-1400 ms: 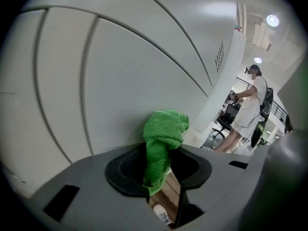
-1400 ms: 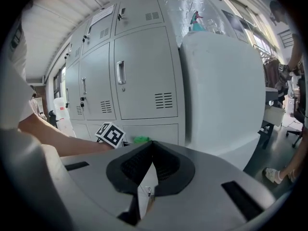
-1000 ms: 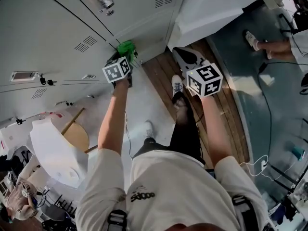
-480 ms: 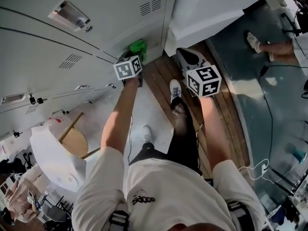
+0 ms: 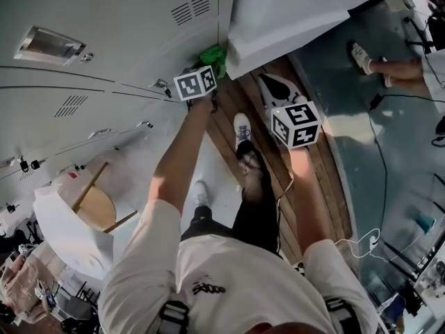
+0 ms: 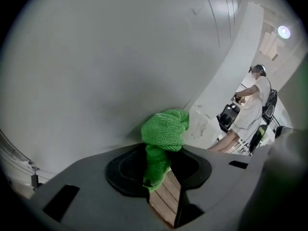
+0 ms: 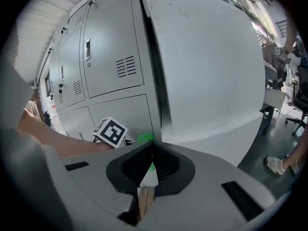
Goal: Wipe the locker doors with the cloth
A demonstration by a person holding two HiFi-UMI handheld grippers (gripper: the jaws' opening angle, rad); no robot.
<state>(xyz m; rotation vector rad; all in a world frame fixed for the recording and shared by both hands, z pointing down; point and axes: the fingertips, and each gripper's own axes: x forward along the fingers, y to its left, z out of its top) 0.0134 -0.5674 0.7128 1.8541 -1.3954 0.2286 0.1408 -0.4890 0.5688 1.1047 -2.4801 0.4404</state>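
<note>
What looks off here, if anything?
Nothing damaged or spilled. The left hand-held gripper holds the green cloth bunched against the locker door. One oddity: a big white panel stands right beside that door, and may cover the lockers behind it.

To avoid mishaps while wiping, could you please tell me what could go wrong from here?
The green knitted cloth is bunched beyond the left gripper, whose jaws pinch only a narrow fold; rubbing the grey metal locker door might pull it free. The cloth also works close to the big white panel, so a stroke could knock it.
</note>
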